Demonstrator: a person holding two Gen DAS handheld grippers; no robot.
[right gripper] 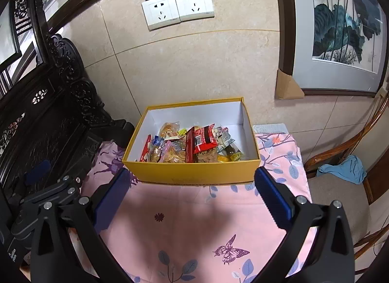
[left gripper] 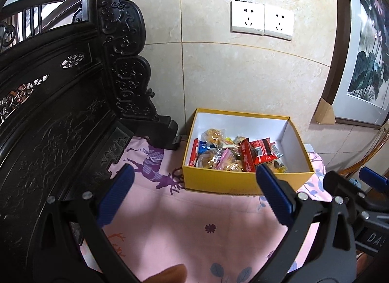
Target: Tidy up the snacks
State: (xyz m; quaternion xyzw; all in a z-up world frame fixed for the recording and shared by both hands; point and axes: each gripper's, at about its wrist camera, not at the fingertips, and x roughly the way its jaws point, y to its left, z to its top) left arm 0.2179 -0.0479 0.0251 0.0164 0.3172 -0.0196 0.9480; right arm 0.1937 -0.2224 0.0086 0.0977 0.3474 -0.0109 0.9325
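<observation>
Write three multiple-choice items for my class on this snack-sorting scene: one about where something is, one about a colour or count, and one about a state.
1. Where are the snack packets?
A. Scattered on the cloth
B. Inside the box
C. On the chair

2. What colour is the outside of the box?
A. Yellow
B. Green
C. Black

3. How do the left gripper and right gripper stand?
A. Both shut on packets
B. One open, one shut
C. Both open and empty

Answers:
1 B: the packets lie heaped between the box's white inner walls.
2 A: the near wall is yellow in both views.
3 C: each pair of blue fingers is spread wide with only the pink tablecloth between them.
</observation>
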